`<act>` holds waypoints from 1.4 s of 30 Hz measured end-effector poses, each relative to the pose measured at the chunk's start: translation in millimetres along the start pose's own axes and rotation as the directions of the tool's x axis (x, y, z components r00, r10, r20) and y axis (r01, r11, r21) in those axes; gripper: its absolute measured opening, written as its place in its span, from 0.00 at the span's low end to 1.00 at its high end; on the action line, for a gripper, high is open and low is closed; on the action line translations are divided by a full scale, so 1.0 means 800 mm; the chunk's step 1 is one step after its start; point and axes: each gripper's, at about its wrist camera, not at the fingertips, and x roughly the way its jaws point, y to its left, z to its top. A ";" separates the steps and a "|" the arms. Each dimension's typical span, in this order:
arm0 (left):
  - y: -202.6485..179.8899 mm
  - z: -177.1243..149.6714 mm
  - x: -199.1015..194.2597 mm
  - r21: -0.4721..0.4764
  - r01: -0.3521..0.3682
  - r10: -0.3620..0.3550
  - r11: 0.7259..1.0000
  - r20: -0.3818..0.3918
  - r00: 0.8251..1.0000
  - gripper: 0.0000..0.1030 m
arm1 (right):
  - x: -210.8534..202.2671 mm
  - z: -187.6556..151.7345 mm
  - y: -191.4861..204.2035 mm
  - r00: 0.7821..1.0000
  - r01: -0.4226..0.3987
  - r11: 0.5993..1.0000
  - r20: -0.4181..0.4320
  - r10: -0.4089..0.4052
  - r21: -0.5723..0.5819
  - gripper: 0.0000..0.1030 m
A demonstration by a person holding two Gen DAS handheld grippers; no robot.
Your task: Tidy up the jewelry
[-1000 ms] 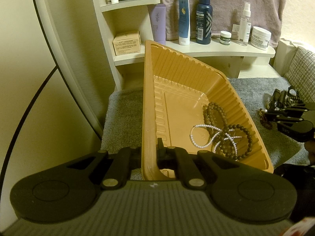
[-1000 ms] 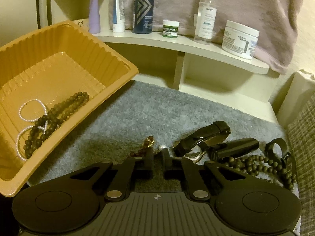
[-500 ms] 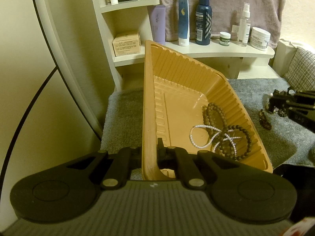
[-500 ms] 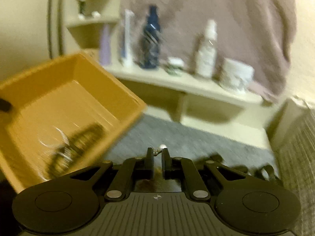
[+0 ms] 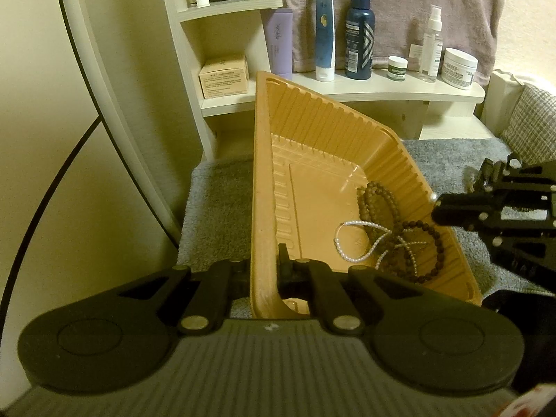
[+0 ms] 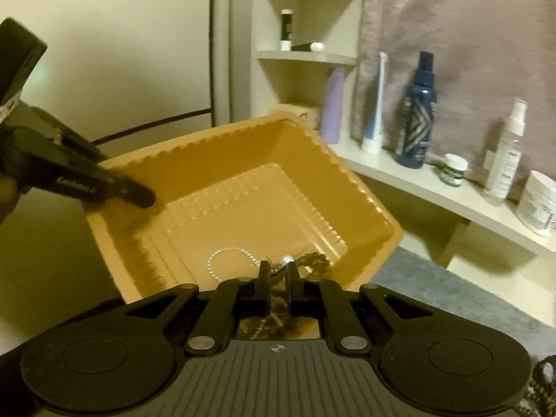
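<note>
My left gripper is shut on the near rim of an orange plastic tray, which it holds tilted above the grey mat. Dark bead bracelets and a white pearl strand lie in the tray's low corner. At the tray's right rim, my right gripper is shut on a small pearl piece with a thin chain trailing below it. In the right wrist view, the right gripper is over the tray, and the left gripper clamps the far rim.
A cream shelf behind holds bottles, a spray bottle and jars. A grey mat covers the surface. A curved white frame stands at left, a checked cushion at right. A bead chain lies at lower right.
My right gripper lifted off the grey mat with the pearl piece and swung left over the tray. The left gripper and tray stayed put.
</note>
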 end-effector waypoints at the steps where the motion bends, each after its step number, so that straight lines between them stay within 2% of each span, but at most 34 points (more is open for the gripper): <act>1: 0.000 0.000 0.000 0.000 0.000 0.000 1.000 0.000 1.000 0.05 | 0.001 0.000 0.000 1.000 -0.005 1.000 -0.002 0.005 0.000 0.08; 8: 0.000 -0.001 0.000 -0.001 0.001 -0.001 1.000 0.001 1.000 0.05 | 0.002 -0.002 0.000 0.999 -0.046 0.999 -0.017 0.046 0.017 0.09; 9: 0.000 -0.001 0.000 -0.001 0.001 -0.001 1.000 0.002 1.000 0.06 | 0.000 -0.002 -0.002 0.999 -0.043 0.999 -0.007 0.044 0.027 0.13; 10: 0.000 -0.001 0.000 -0.001 0.001 -0.001 1.000 0.002 1.000 0.06 | -0.001 -0.002 -0.003 0.999 -0.043 0.998 -0.001 0.043 0.036 0.23; 12: 0.000 -0.001 0.000 -0.001 0.001 -0.001 1.000 0.002 1.000 0.06 | -0.005 -0.002 -0.007 0.999 -0.030 0.998 0.011 0.030 0.055 0.37; 15: 0.000 0.000 0.000 -0.001 0.002 -0.002 1.000 0.003 1.000 0.06 | -0.012 -0.002 -0.015 1.000 0.009 0.998 0.021 -0.011 0.069 0.37; 19: 0.000 0.000 0.000 -0.001 0.002 -0.002 1.000 0.003 1.000 0.06 | -0.026 -0.008 -0.034 0.994 0.101 0.988 0.024 -0.104 0.113 0.37; 23: 0.000 0.000 -0.001 0.000 0.002 -0.002 1.000 0.006 1.000 0.06 | -0.036 -0.026 -0.059 0.976 0.219 0.960 -0.026 -0.218 0.174 0.37; 26: -0.001 0.000 -0.001 0.001 0.002 -0.002 1.000 0.006 1.000 0.06 | -0.039 -0.047 -0.073 0.962 0.274 0.938 -0.073 -0.265 0.210 0.37; 31: -0.001 0.001 -0.001 0.002 0.002 -0.002 1.000 0.007 1.000 0.06 | -0.040 -0.073 -0.083 0.950 0.309 0.922 -0.121 -0.288 0.232 0.37; 42: -0.002 0.000 -0.001 0.002 0.001 -0.001 1.000 0.006 1.000 0.06 | -0.008 -0.078 -0.080 0.956 0.281 0.932 -0.152 -0.251 0.229 0.37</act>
